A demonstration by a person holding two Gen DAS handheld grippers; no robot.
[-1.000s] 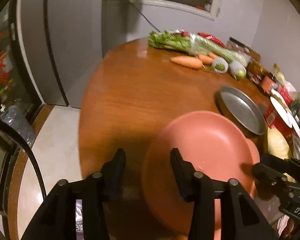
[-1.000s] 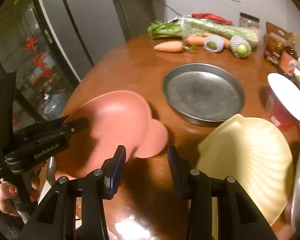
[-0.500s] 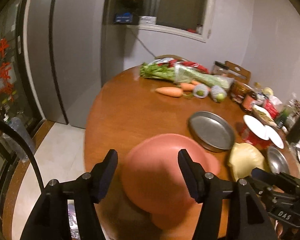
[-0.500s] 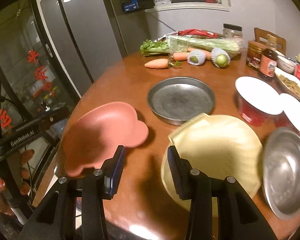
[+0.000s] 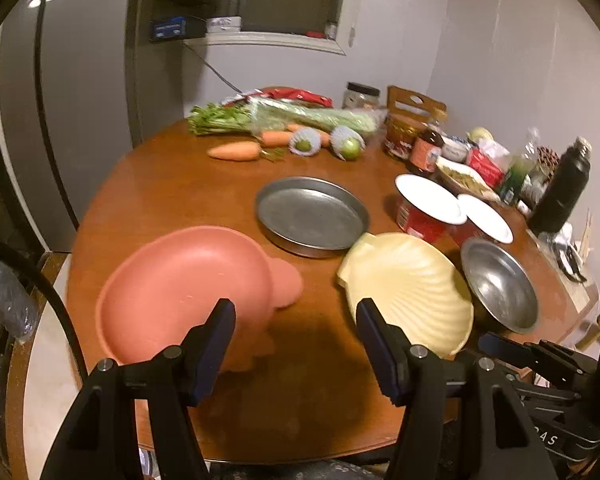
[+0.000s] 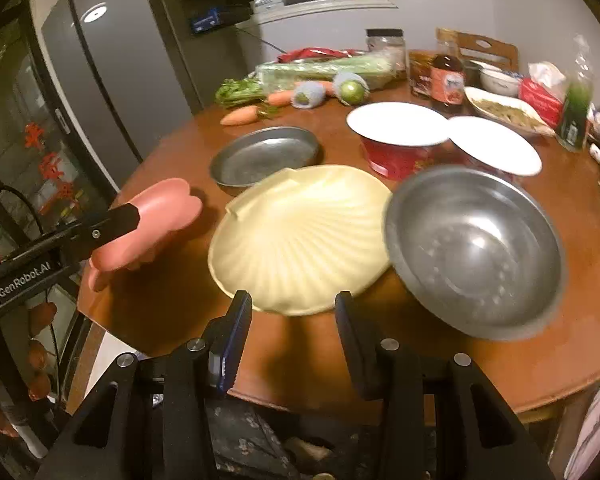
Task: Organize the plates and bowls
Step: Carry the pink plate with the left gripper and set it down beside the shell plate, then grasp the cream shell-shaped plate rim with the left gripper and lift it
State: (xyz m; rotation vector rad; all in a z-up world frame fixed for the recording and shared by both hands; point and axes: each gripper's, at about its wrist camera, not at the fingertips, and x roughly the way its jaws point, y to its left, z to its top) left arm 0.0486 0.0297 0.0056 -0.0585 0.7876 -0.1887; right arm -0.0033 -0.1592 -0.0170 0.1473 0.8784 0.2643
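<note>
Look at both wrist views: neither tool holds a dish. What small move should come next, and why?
Probably ease the right gripper forward onto the near rim of the yellow shell plate. Its jaws stand open and empty just short of that rim, roughly lined up with it. The left gripper is also open, with the pink dish off to its left, so the shell plate looks like the easier first grasp.

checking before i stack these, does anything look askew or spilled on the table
Nothing spilled. The metal bowl sits tilted, its rim overlapping the edge of the yellow shell plate. The pink dish lies near the table's front edge.
</note>
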